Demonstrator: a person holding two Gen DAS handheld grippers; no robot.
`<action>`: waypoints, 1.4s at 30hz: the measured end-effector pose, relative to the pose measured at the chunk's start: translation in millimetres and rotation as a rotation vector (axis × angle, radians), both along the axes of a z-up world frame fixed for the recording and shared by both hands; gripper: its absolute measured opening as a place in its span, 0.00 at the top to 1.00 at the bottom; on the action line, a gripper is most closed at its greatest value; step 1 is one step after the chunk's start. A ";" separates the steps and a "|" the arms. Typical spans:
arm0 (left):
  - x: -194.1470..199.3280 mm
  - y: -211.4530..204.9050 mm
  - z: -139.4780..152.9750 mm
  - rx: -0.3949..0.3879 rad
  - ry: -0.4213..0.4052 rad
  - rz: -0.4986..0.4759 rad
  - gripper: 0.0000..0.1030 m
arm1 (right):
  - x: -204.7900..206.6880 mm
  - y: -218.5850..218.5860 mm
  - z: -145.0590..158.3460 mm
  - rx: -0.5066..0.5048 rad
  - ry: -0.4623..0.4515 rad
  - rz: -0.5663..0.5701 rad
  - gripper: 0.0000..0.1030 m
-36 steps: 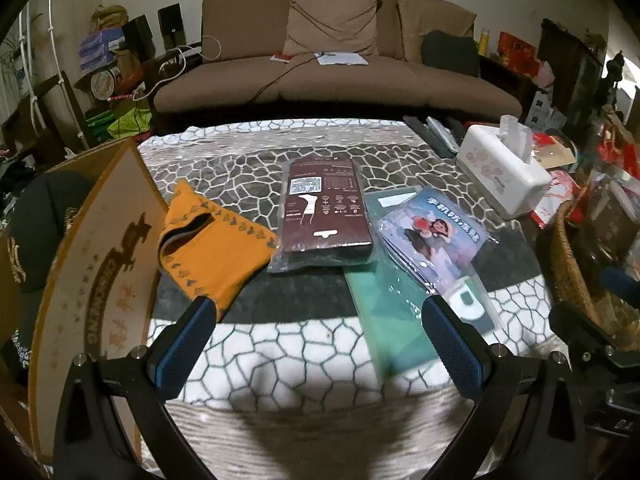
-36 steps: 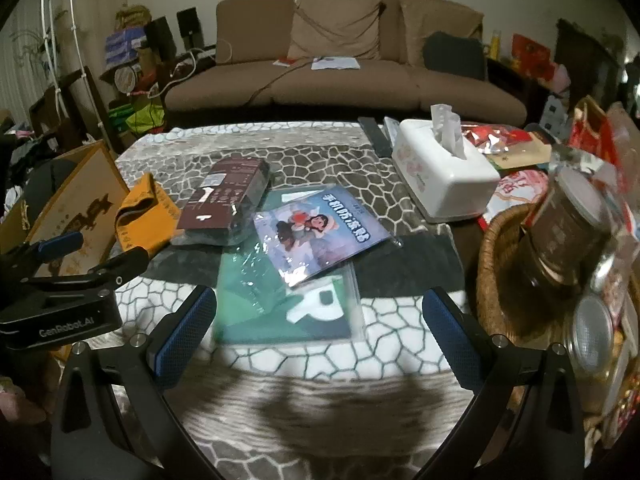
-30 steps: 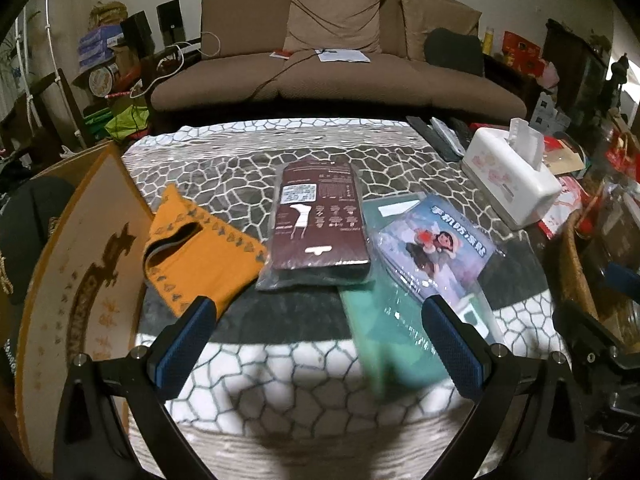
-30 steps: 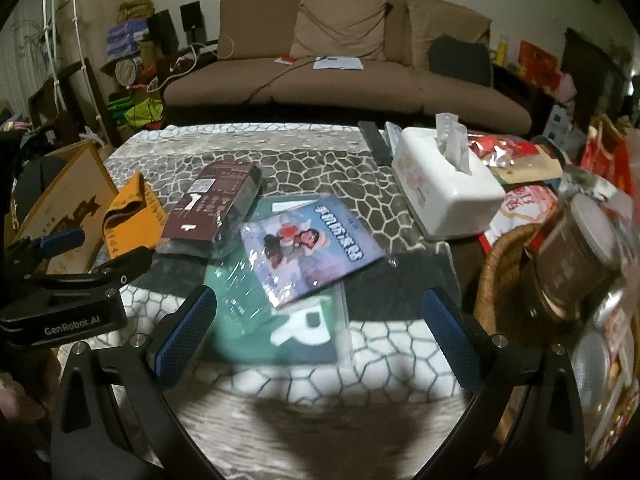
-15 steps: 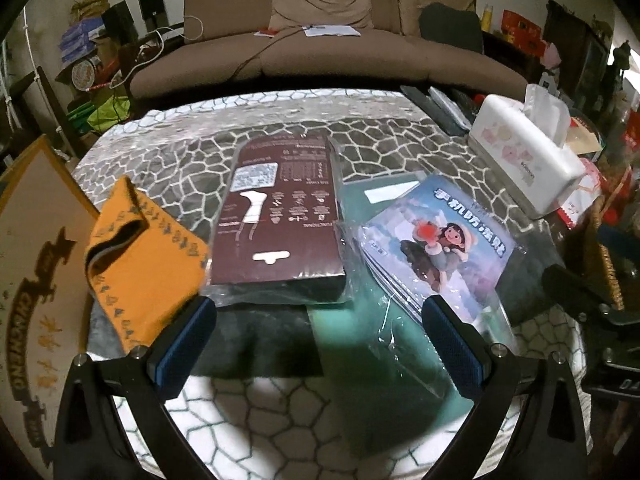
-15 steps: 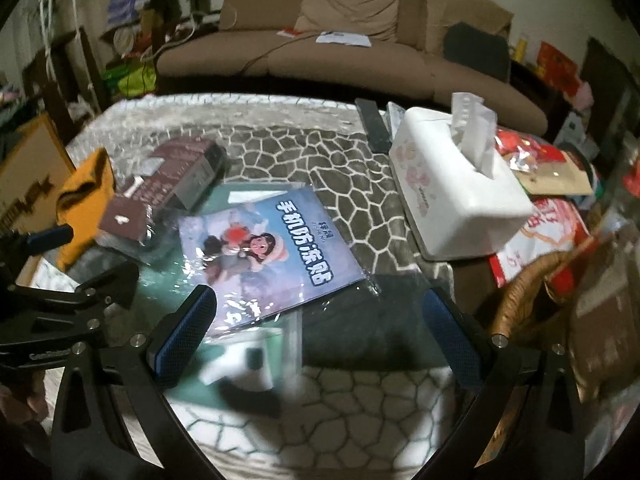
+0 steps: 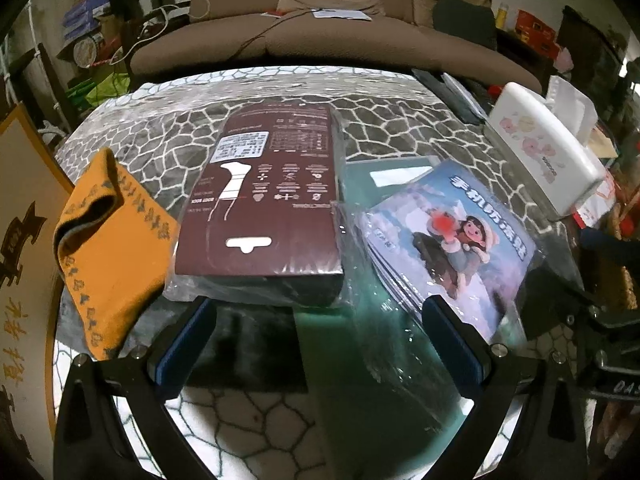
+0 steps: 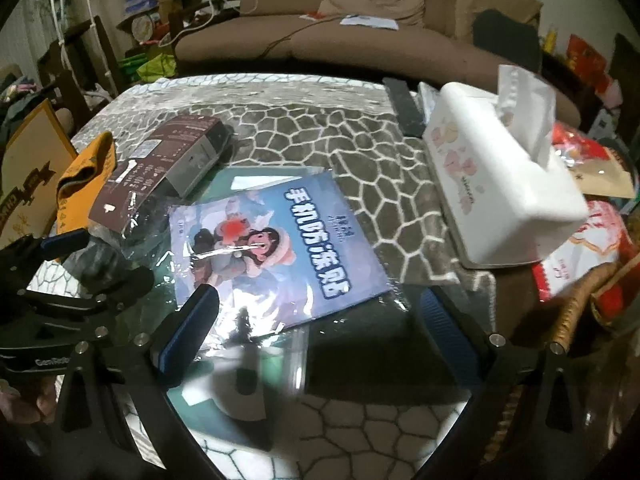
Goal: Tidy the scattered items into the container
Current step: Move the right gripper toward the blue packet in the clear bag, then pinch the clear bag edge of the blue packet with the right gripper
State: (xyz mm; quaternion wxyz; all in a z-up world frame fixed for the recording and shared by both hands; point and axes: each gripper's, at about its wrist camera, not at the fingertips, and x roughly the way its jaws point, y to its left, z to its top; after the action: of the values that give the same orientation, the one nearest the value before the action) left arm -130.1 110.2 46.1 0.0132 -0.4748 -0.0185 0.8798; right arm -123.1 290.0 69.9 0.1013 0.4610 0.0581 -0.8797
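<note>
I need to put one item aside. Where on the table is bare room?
Bare cloth lies behind the maroon packet, toward the sofa, and between the blue booklet and the tissue box. The middle is crowded with overlapping packets.

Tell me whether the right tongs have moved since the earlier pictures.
Yes. The right tongs have moved forward and down toward the table: against the fixed white tissue box, the blue cartoon packet now lies between the open tips.

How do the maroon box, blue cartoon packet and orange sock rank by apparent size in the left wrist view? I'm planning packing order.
Largest to smallest:
1. maroon box
2. blue cartoon packet, close behind; nearness may mislead
3. orange sock
</note>
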 end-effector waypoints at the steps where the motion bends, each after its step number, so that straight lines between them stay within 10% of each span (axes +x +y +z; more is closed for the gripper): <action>1: -1.6 -1.0 -1.0 0.008 -0.004 0.004 0.00 | -1.0 -1.4 -1.0 0.005 0.000 0.003 0.04; 15: -6.8 3.9 -15.1 0.108 -0.076 -0.014 0.02 | -38.6 0.8 -21.8 -0.001 -0.088 0.007 0.04; 23: -11.6 5.1 -17.8 0.182 -0.100 -0.017 0.35 | -47.9 4.3 -33.5 -0.044 -0.109 -0.014 0.08; 28: -10.4 10.1 -13.9 0.239 -0.101 -0.061 0.85 | -51.5 10.4 -34.1 -0.135 -0.128 -0.025 0.25; 34: -9.9 21.2 -8.8 0.256 -0.109 -0.130 0.90 | -51.5 2.3 -27.9 -0.137 -0.134 -0.006 0.56; 37: -10.7 20.1 -10.4 0.254 -0.124 -0.133 0.94 | -53.0 -0.6 -24.2 -0.090 -0.152 -0.019 0.53; 42: -7.1 16.4 -7.7 0.280 -0.136 -0.141 0.95 | -41.7 19.8 -16.1 -0.187 -0.208 -0.096 0.18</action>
State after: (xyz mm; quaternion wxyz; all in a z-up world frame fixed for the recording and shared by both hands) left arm -137.2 126.5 38.3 0.1395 -0.5268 -0.1084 0.8314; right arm -164.8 309.9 53.8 0.1071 0.5406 -0.0570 -0.8325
